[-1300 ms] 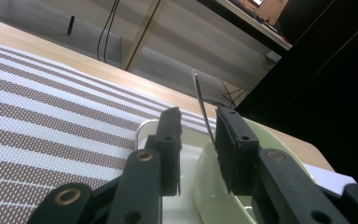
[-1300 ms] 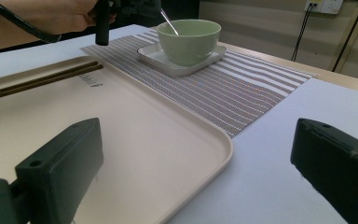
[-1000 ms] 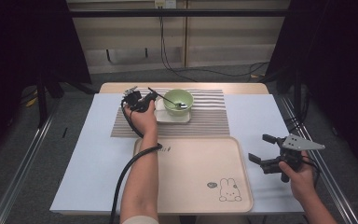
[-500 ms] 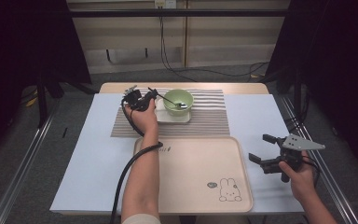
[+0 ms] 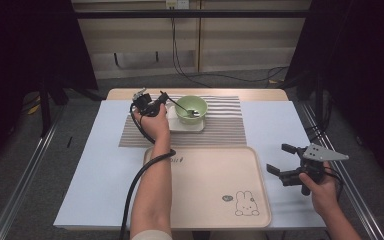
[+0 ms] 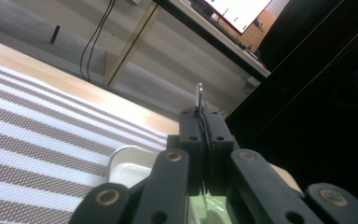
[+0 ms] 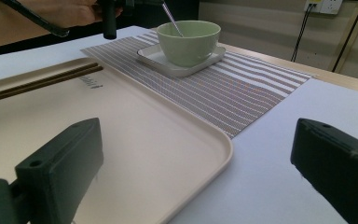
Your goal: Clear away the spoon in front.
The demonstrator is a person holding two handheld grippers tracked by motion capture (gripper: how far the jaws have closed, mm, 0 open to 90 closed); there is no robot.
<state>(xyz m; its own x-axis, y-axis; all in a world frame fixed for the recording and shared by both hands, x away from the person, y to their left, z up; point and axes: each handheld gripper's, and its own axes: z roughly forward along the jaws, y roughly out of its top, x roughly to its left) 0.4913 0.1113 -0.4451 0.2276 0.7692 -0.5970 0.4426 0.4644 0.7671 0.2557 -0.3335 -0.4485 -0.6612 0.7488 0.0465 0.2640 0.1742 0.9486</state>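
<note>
Left gripper (image 5: 161, 99) jaws just closed onto spoon (image 5: 180, 106) handle in green bowl (image 5: 191, 109), right gripper (image 5: 284, 164) jaws wide

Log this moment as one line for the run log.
left gripper: just closed, shut on spoon handle | spoon bowl end in green bowl | right gripper: open, beside tray

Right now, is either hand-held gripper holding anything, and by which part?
The left hand-held gripper pinches the spoon by its handle end, bowl end in the green bowl. The right hand-held gripper holds nothing.

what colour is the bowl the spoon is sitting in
Pale green. The bowl shows best in the right gripper view.
</note>
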